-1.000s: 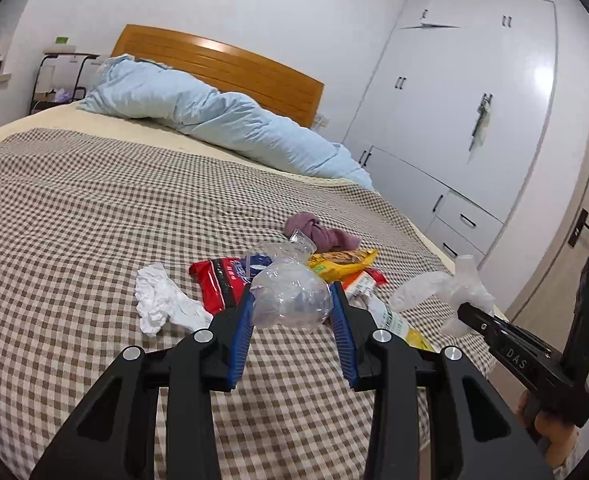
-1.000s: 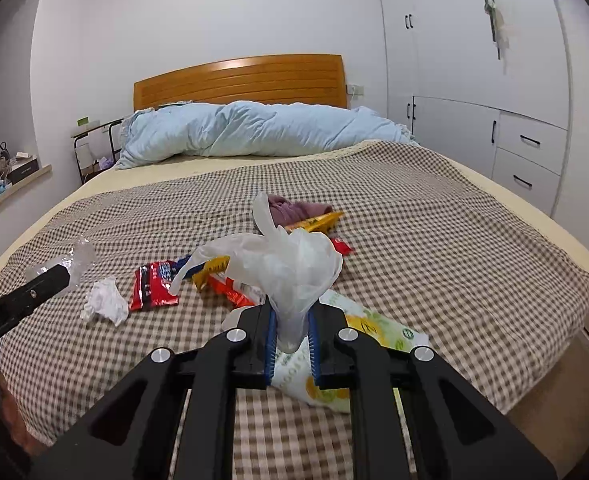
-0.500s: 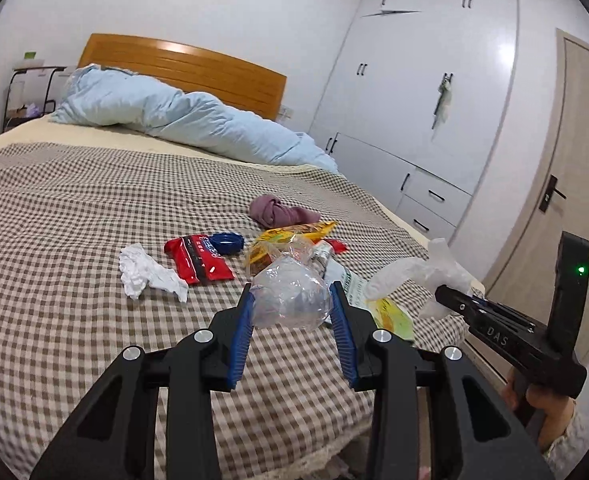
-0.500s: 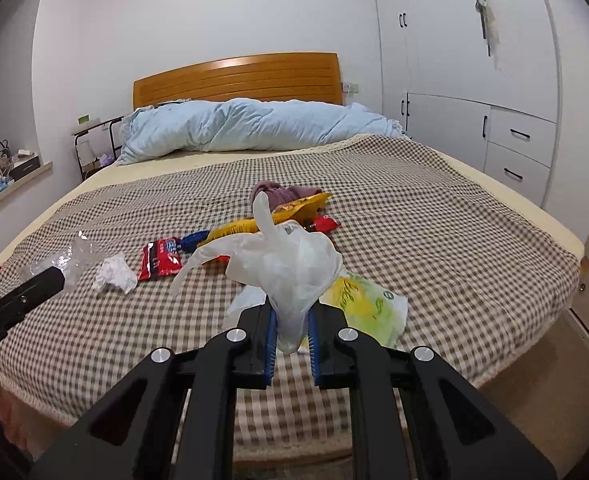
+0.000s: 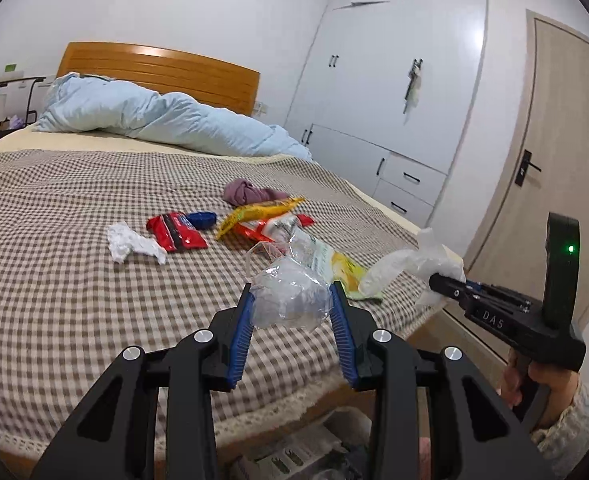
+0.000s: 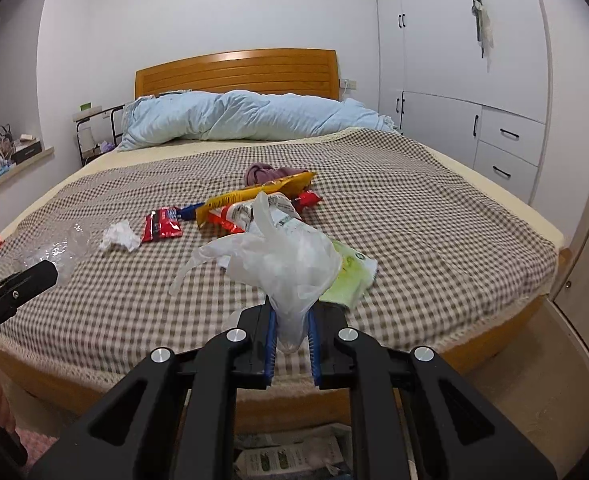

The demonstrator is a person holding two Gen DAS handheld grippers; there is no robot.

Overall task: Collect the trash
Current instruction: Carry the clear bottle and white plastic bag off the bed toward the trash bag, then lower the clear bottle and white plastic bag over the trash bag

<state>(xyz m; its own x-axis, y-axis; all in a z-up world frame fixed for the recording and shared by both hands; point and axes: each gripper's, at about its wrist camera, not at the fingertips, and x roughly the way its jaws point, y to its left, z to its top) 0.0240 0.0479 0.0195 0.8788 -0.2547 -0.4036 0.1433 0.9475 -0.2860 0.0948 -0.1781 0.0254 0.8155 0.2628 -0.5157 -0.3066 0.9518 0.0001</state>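
Crumpled clear plastic, filmy white bag

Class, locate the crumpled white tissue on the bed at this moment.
In the left wrist view the crumpled white tissue lies on the checked bedspread, just left of the red snack wrapper, apart from both grippers.

The right gripper pinches a white plastic bag above the foot of the checked bed. Beyond lie a crumpled tissue, red wrapper, yellow packet and green pouch.
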